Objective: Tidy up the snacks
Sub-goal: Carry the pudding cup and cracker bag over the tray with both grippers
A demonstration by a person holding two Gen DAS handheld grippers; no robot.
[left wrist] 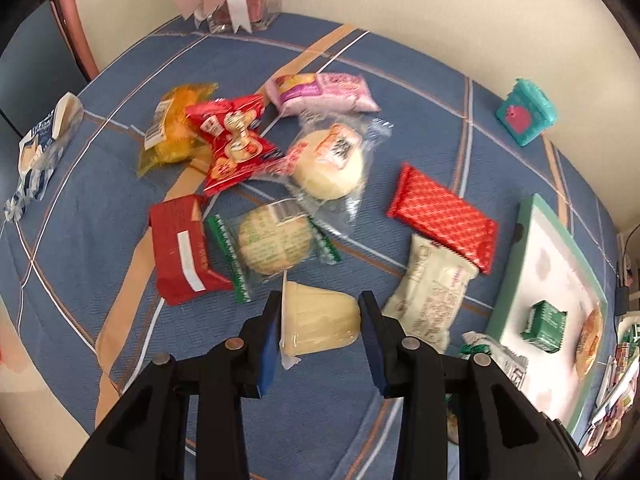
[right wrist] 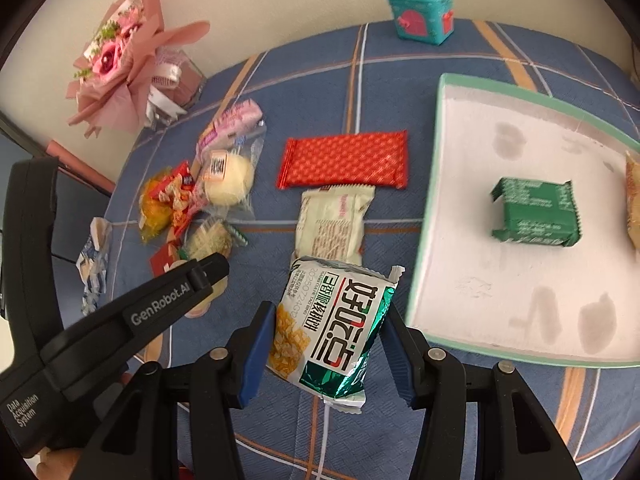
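Nearest the left wrist camera, the left gripper (left wrist: 320,322) is closed on a pale yellow jelly cup (left wrist: 318,320), its blue pads pressing the cup's sides, the cup lying sideways between them above the blue checked tablecloth (left wrist: 120,208). In the right wrist view, the right gripper (right wrist: 328,344) is clamped partway on a green and white snack packet (right wrist: 332,328), which bulges between the fingers and hangs clear of the cloth. Just beyond the packet lies a cream wrapper (right wrist: 334,220), then a red patterned bar (right wrist: 344,160). Off to the left, a loose heap holds a round bun in clear wrap (right wrist: 228,182), a pink packet (right wrist: 232,120) and a red and yellow sachet (right wrist: 176,196), with others overlapping. To the right sits the green-rimmed tray (right wrist: 430,200), already holding a dark green packet (right wrist: 536,216) and an orange-brown item at its far edge. At the back stand a teal box (right wrist: 420,12) and a pink bouquet (right wrist: 116,60). The step in hand looks like carrying two picked snacks to the tray. The next move calls for swinging both grippers over the tray's bare white floor and releasing low, clear of the green packet; the round cup may roll if dropped on its side.
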